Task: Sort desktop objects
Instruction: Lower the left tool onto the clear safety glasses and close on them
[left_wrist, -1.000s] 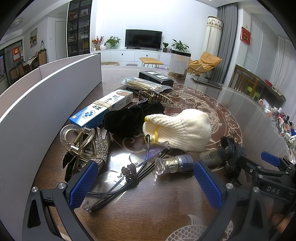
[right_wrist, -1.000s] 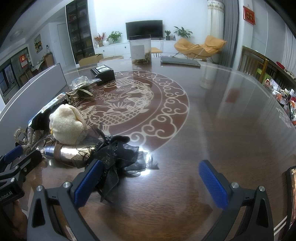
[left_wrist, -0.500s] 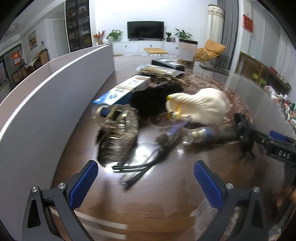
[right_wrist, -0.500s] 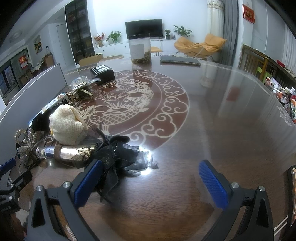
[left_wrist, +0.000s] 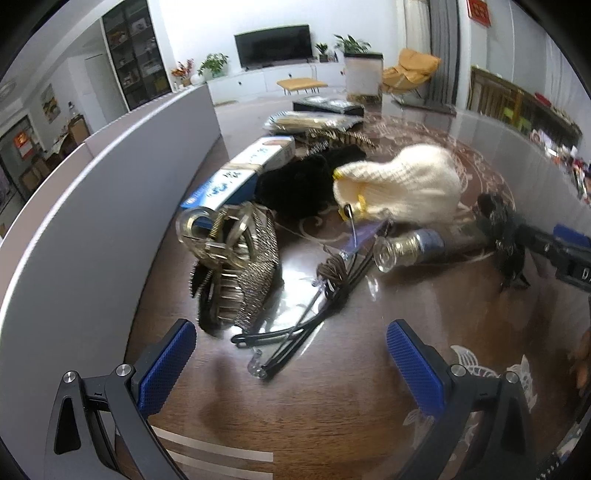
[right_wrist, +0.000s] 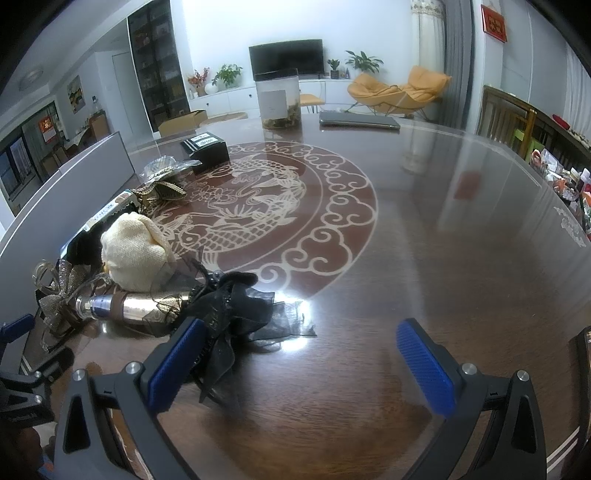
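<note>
Eyeglasses (left_wrist: 314, 306) lie tangled with cord before my left gripper (left_wrist: 291, 363), jaws wide, empty; right gripper (right_wrist: 301, 360) likewise. Snagging could drag the bottle (left_wrist: 406, 247).

Cream knit glove (left_wrist: 402, 188), black gauze bow (right_wrist: 240, 310)

This is a home living room. A flat television (right_wrist: 286, 57) sits on a long white cabinet (right_wrist: 258, 98) at twelve o'clock, flanked by potted plants (right_wrist: 364, 61). An orange lounge chair (right_wrist: 397, 90) stands at one o'clock beside grey curtains (right_wrist: 458, 55), and a tall dark glass-fronted bookcase (right_wrist: 157, 62) rises at eleven o'clock. The large wooden worktop (right_wrist: 424, 229) bears an inlaid fish-and-cloud pattern.
</note>
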